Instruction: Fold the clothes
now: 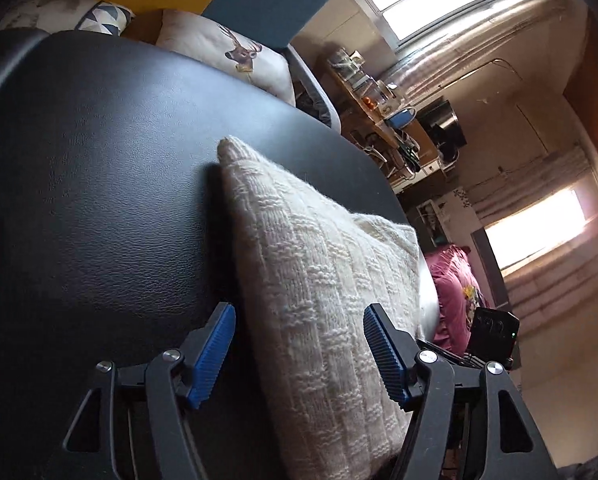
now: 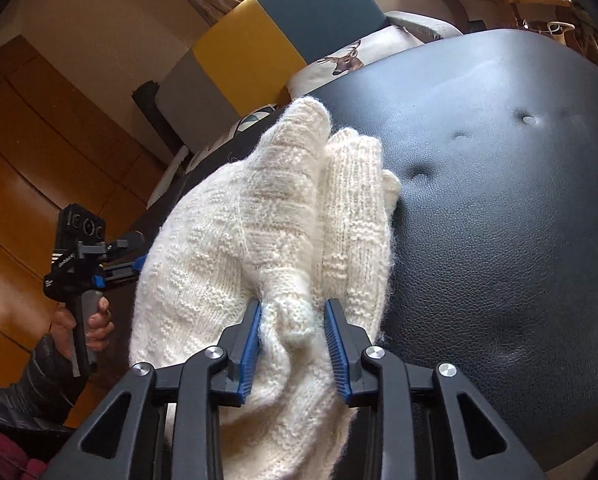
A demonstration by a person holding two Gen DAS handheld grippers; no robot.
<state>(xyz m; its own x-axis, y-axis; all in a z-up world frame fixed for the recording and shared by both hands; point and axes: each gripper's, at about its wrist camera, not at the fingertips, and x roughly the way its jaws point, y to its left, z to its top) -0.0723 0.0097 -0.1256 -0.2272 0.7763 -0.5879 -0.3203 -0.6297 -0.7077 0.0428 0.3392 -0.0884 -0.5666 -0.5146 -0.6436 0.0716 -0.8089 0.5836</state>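
Observation:
A cream knitted sweater (image 1: 319, 280) lies folded on a black leather surface (image 1: 99, 180). My left gripper (image 1: 299, 310) is open, its blue pads standing either side of the sweater's near edge without pressing it. In the right wrist view the sweater (image 2: 227, 240) is heaped on the leather surface (image 2: 499, 200), with a ribbed cuff on top. A bunched fold of it sits between the pads of my right gripper (image 2: 294, 305). Those pads stand a little apart and the right one is clear of the fold. At the left a person's hand (image 2: 95, 320) holds the left gripper's handle.
A deer-print cushion (image 1: 235, 52) and a yellow, blue and grey backrest (image 2: 259, 40) stand behind the leather surface. A cluttered wooden shelf (image 1: 379, 108) is further back. A magenta garment (image 1: 455, 292) lies beyond the sweater. Wooden cabinets (image 2: 39, 140) are on the left.

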